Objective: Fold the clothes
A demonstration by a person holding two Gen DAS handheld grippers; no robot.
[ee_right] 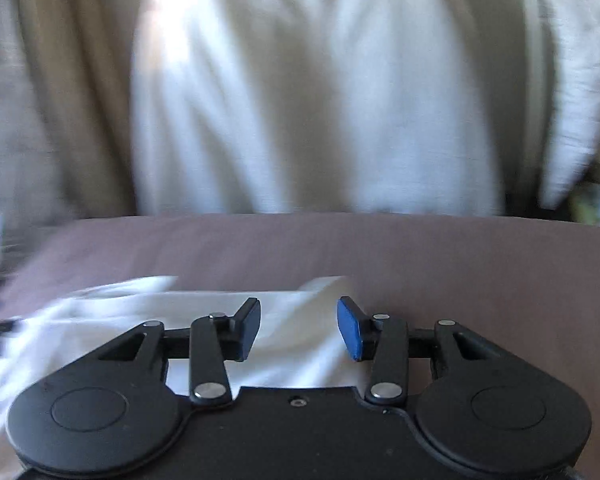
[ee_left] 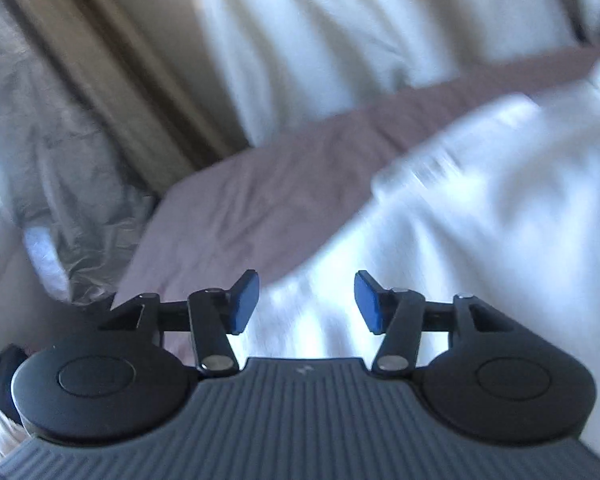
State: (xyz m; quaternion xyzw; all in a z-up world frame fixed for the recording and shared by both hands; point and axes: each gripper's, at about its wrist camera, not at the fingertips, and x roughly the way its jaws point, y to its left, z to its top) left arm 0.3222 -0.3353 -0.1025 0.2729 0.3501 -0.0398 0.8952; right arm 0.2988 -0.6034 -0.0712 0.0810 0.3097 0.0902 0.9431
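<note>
A white garment (ee_left: 480, 208) lies spread on a mauve bed sheet (ee_left: 260, 200), blurred by motion in the left wrist view. My left gripper (ee_left: 306, 302) hovers over its near left part, open, with nothing between its blue pads. In the right wrist view the same white garment (ee_right: 220, 320) lies flat with a folded edge near the sheet (ee_right: 460, 264). Over the garment's right corner my right gripper (ee_right: 298, 328) stands open, its blue pads apart and holding nothing.
White curtains (ee_right: 300, 88) hang behind the bed's far edge. Beige drapes (ee_left: 112, 60) and a crinkled silvery plastic cover (ee_left: 60, 184) stand at the bed's left corner. A pale cushion (ee_right: 580, 80) is at the far right.
</note>
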